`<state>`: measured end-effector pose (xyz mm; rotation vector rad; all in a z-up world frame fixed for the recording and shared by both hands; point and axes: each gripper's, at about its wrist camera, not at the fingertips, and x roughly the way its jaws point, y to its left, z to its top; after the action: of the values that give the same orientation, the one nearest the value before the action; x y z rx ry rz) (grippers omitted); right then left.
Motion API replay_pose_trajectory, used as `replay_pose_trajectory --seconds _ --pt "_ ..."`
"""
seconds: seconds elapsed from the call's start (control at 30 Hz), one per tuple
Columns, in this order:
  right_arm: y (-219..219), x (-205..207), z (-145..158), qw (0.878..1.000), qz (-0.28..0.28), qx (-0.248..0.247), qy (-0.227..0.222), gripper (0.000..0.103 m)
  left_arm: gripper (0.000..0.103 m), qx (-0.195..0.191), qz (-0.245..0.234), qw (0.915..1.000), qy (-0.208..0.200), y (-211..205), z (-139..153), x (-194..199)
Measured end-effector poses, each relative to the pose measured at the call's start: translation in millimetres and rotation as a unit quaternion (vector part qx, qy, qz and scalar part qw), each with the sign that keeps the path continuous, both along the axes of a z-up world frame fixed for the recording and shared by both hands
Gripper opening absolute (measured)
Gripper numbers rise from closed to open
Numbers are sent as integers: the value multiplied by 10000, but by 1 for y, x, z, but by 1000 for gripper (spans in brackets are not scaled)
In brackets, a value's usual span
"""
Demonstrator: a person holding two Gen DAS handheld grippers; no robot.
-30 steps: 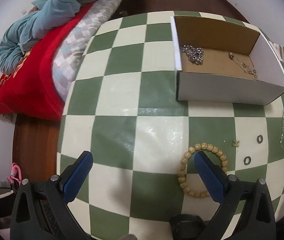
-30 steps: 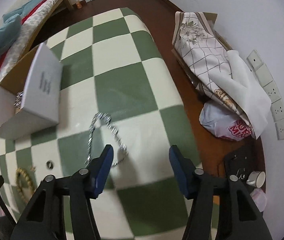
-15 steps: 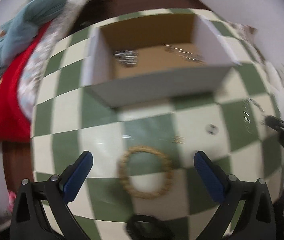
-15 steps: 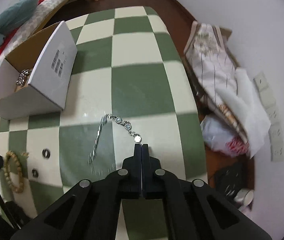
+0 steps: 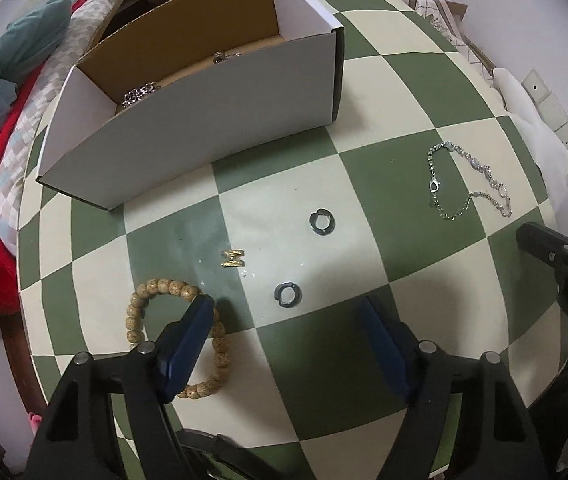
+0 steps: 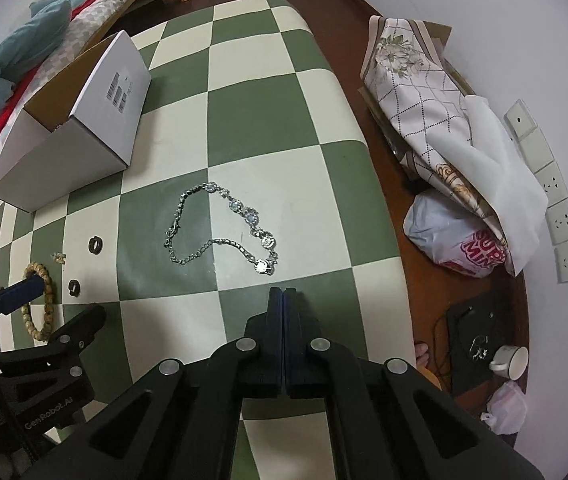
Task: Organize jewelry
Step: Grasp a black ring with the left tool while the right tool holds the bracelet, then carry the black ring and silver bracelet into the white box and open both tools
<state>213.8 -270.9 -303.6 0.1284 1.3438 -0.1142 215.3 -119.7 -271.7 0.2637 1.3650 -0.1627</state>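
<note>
Hovering low over the green-and-cream checked tabletop (image 5: 384, 80), the left gripper (image 5: 284, 340) has its blue-padded fingers (image 5: 187, 340) spread wide, empty, one finger lying over the wooden bead bracelet (image 5: 139, 308). Two small dark metal rings (image 5: 322, 222) (image 5: 288, 294) and a little gold charm (image 5: 232, 258) lie just ahead of it. The right gripper (image 6: 284, 292) has its fingers pressed together on nothing, just short of the silver chain bracelet with clear stones (image 6: 219, 228), which lies loose on the tabletop. The white cardboard box (image 5: 203, 120) beyond holds two silvery pieces.
</note>
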Motion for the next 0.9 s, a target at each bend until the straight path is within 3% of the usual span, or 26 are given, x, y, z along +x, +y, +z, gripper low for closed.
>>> replay_pose_trajectory --seconds 0.07,0.17,0.37,0.6,0.8,0.83,0.9 --pt "0 0 1 10000 -18 2 -4 0 72 -12 -12 10000 -14 -2 0 1" --pt "0 0 1 10000 -49 11 -14 0 58 -181 4 9998 7 -3 2 1" --pt "-2 1 1 10000 -41 2 -8 0 10 -401 -65 9992 53 -10 4 3" --pt "-4 0 10 9993 -163 276 -196 0 10 -406 33 9991 -102 -7 8 3" --pt "-14 5 25 9943 -361 842 -543 2 10 -478 243 9981 -309 6 20 5" --pt "-13 11 20 9954 -335 803 -402 5 10 -493 279 9979 -317 8 21 6" --pt "-10 17 16 9964 -276 714 -358 40 10 -512 342 9975 -335 14 24 8"
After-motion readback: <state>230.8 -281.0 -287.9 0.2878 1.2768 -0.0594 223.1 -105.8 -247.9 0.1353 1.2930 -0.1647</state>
